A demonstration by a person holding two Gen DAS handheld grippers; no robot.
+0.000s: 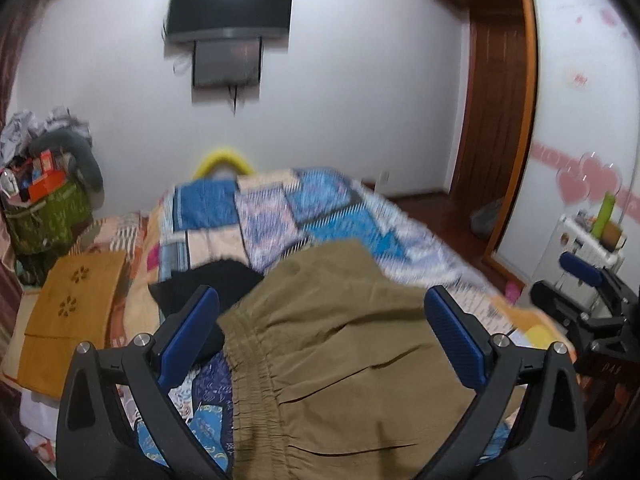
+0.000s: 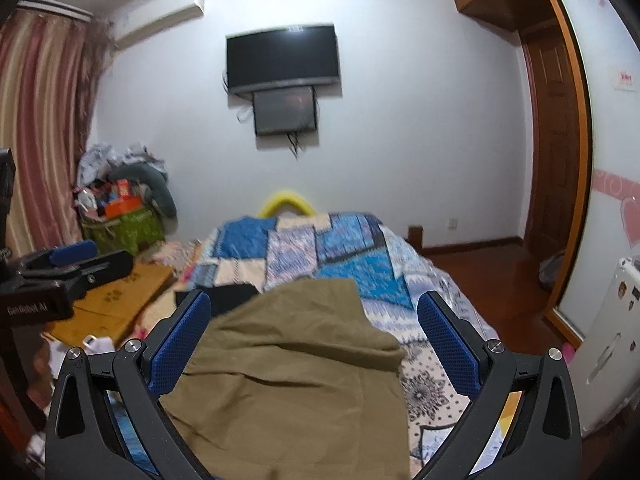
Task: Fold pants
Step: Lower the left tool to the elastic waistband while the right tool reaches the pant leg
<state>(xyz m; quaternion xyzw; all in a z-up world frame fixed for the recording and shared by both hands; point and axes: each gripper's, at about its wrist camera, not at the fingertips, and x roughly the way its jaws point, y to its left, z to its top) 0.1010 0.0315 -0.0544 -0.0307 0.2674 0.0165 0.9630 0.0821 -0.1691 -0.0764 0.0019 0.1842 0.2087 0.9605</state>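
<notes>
Olive-brown pants [image 1: 336, 352] lie folded on the patchwork bedspread [image 1: 272, 216], the elastic waistband toward the left side of the left wrist view. They also show in the right wrist view [image 2: 288, 376]. My left gripper [image 1: 322, 312] is open and empty, its blue pads wide apart above the pants. My right gripper [image 2: 314, 316] is open and empty above the pants' right part. The right gripper shows at the right edge of the left wrist view [image 1: 588, 280]; the left gripper shows at the left edge of the right wrist view [image 2: 68, 268].
A black garment [image 1: 208, 284] lies on the bed left of the pants. A cardboard box [image 1: 72, 312] and a cluttered green bag [image 1: 44, 216] stand left of the bed. A wooden door [image 2: 552, 168], a wardrobe and a white appliance [image 2: 608, 352] are on the right.
</notes>
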